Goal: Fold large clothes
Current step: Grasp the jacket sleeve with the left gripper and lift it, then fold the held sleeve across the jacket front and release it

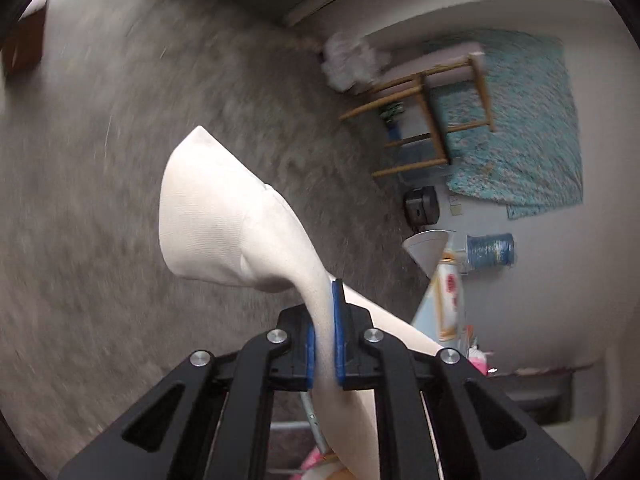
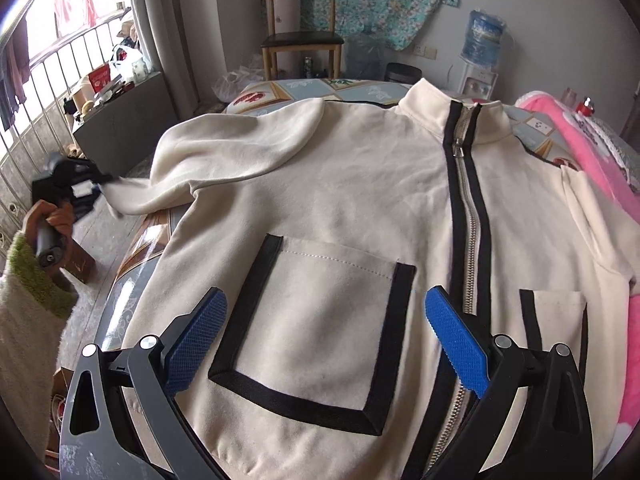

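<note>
The right gripper [image 2: 326, 344] is hovering with jaws spread wide over the cream zip jacket [image 2: 340, 216] lying front-up on the table [image 2: 132, 280], while the left gripper [image 1: 325, 344] is pinching the jacket's sleeve cuff [image 1: 224, 216] beyond the table's left edge.

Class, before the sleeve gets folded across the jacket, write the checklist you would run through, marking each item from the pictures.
1. Left tongs shut on the sleeve cuff: ok.
2. Right tongs open, holding nothing: ok.
3. Jacket lies front up on the table: ok.
4. Zipper closed up to the collar: ok.
5. Far sleeve laid flat: cannot tell, partly out of view.
</note>
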